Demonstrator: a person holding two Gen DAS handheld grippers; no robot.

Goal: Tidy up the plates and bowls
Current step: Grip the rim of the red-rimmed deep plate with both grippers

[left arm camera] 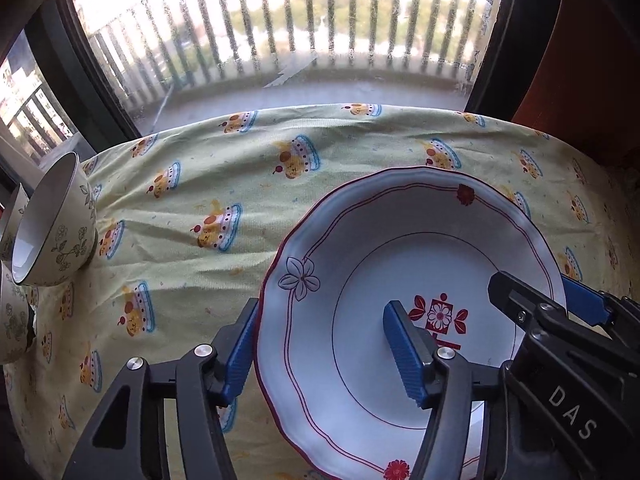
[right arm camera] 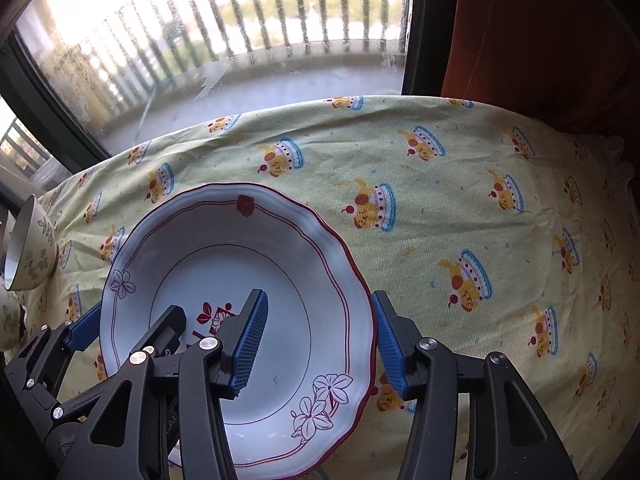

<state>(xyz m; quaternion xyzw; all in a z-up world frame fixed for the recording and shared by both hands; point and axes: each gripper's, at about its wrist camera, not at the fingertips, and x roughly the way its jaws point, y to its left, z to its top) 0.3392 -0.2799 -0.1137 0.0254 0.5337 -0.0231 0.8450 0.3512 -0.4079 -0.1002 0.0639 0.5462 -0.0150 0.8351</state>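
A white deep plate [left arm camera: 400, 236] [right arm camera: 224, 232] with a red scalloped rim and flower prints lies on the tablecloth. My left gripper [left arm camera: 322, 312] [right arm camera: 128, 320] straddles its left rim: one blue pad stands outside the edge, the other over the plate's well, with a wide gap between them. At the opposite rim my right gripper [right arm camera: 319, 296] [left arm camera: 548, 298] stands the same way, its outer pad close beside the edge and its inner pad well inside. Neither pair of pads clamps the rim. Cream bowls with floral prints [left arm camera: 52, 220] [right arm camera: 30, 248] stand at the table's left edge.
The table wears a yellow-green cloth [left arm camera: 200, 160] [right arm camera: 460, 200] printed with cakes, bare to the right of the plate. A window with a balcony railing [left arm camera: 280, 40] runs behind the far edge. A red-brown chair back [right arm camera: 520, 40] stands at the far right.
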